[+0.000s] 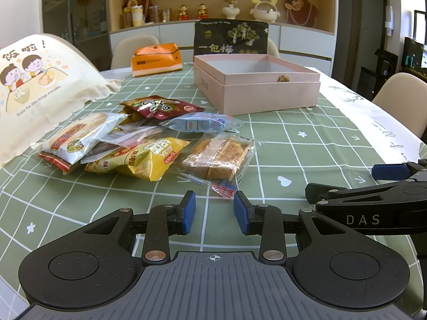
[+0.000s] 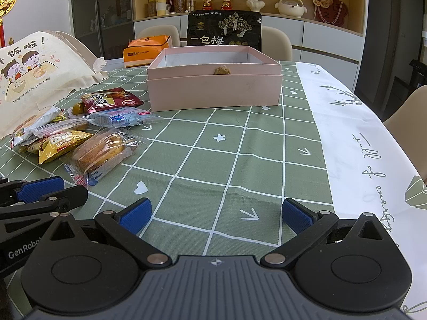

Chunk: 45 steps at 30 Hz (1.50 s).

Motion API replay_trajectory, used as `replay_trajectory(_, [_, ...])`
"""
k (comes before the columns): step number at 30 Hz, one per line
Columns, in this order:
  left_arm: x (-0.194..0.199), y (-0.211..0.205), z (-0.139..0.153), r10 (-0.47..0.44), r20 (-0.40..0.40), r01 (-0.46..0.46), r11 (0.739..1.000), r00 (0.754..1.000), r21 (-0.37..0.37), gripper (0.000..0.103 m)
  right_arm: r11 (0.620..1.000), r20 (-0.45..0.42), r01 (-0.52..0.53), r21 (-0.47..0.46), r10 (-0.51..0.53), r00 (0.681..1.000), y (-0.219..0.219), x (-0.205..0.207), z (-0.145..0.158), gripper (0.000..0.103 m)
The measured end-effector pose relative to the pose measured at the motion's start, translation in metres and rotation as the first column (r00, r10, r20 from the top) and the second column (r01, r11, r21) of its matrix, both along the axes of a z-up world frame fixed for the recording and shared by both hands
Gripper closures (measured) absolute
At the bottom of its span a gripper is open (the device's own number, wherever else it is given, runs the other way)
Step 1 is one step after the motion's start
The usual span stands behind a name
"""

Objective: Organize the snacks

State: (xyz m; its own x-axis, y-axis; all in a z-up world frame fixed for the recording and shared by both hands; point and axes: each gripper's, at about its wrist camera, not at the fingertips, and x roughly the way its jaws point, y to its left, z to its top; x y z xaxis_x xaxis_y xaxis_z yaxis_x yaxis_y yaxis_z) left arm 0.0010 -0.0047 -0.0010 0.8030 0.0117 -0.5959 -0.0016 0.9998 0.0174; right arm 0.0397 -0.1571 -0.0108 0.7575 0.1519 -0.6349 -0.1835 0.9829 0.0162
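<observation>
Since the clear-wrapped packet of brown waffle biscuits [image 1: 218, 157] lies at the edge of the snack pile nearest the grippers, it is judged the likeliest thing to be taken first. Its sealed end with the red and blue print is seen just ahead of the left gripper [image 1: 214, 212], a little toward that gripper's right finger, and its long axis runs away from the gripper toward the pink rectangular cardboard box [image 1: 269, 90]. The left gripper is held released, with a moderate gap between its blue pads, and nothing is gripped. The right gripper [image 2: 216, 213] is spread wide and is also empty; from it the same packet [image 2: 102, 153] lies well off to the left, so the left hand is judged the nearer.

Beyond the waffle packet, away from the box, a yellow crisp bag [image 1: 138, 160], a white rice-cracker packet [image 1: 80, 133], a red foil packet [image 1: 160, 106] and a pale blue clear-wrapped packet [image 1: 200, 124] are heaped together on the green checked tablecloth [image 1: 293, 146].

The pink box stands open-topped, well apart from the pile. Only one small brown lump [image 1: 283, 78] is seen against its near wall; the rest of the floor is hidden by the rim. Behind the box a black plum bag [image 1: 230, 37] stands upright, and to its left an orange tissue pack [image 1: 156, 60] lies.
</observation>
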Motion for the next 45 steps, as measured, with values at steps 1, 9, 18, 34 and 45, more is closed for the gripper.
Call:
replay_trajectory(1, [0.0,-0.0002,0.0,0.0,0.0,0.0,1.0,1.0,0.001,0.065,1.0,0.0,0.0,0.0,0.0,1.0,0.0,0.0,0.0,0.0])
replay_trajectory(9, [0.0,0.0,0.0,0.0,0.0,0.0,1.0,1.0,0.001,0.065,1.0,0.0,0.0,0.0,0.0,1.0,0.0,0.0,-0.0001,0.0])
replay_trajectory(18, [-0.0026,0.0,0.0013,0.0,0.0,0.0,1.0,1.0,0.001,0.065,1.0,0.0,0.0,0.0,0.0,1.0,0.0,0.0,0.0,0.0])
replay_trajectory(34, [0.0002,0.0019,0.0003,0.0,-0.001,0.0,1.0,1.0,-0.01,0.065,1.0,0.0,0.0,0.0,0.0,1.0,0.0001,0.0,-0.0002,0.0])
replay_trajectory(45, [0.0026,0.0019,0.0012,-0.063,-0.008,0.063,0.998,0.998,0.013,0.065,1.0,0.0,0.0,0.0,0.0,1.0,-0.0002,-0.001,-0.0005,0.0])
